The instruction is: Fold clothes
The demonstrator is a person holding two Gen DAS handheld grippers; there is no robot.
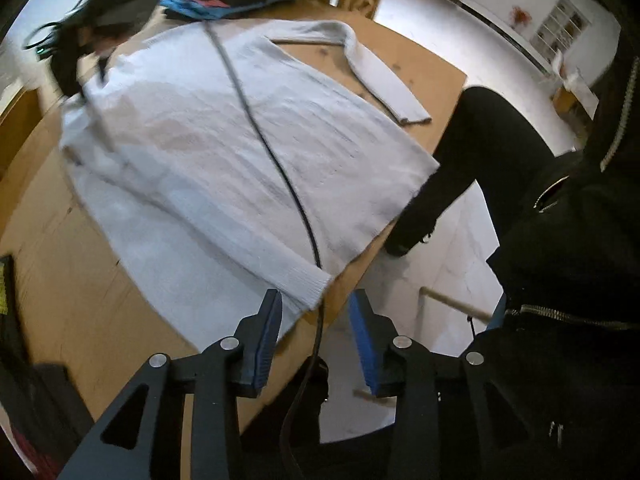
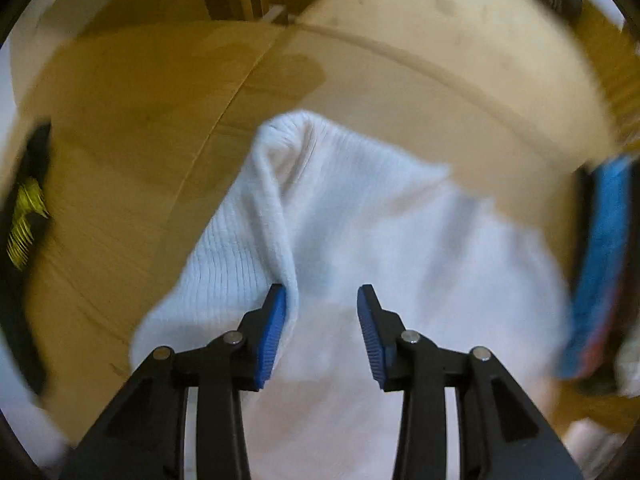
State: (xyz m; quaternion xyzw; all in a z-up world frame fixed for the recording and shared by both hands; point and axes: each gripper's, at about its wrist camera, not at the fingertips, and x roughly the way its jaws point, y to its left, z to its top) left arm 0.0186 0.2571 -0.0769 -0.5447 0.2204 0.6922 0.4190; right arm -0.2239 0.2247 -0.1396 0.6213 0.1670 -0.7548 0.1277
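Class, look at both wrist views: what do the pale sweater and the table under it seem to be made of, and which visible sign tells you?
Pale knitted sweater: probably a soft wool or cotton knit, matte; fine ribbing shows at its cuff.
Light brown table: looks like wood or wood veneer, smooth; faint grain lines and a seam show.

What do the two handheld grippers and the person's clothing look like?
Both the left gripper and right gripper have black angular linkage arms with silver pivot pins and ribbed blue pads on the jaws. The person wears a black zipped jacket.
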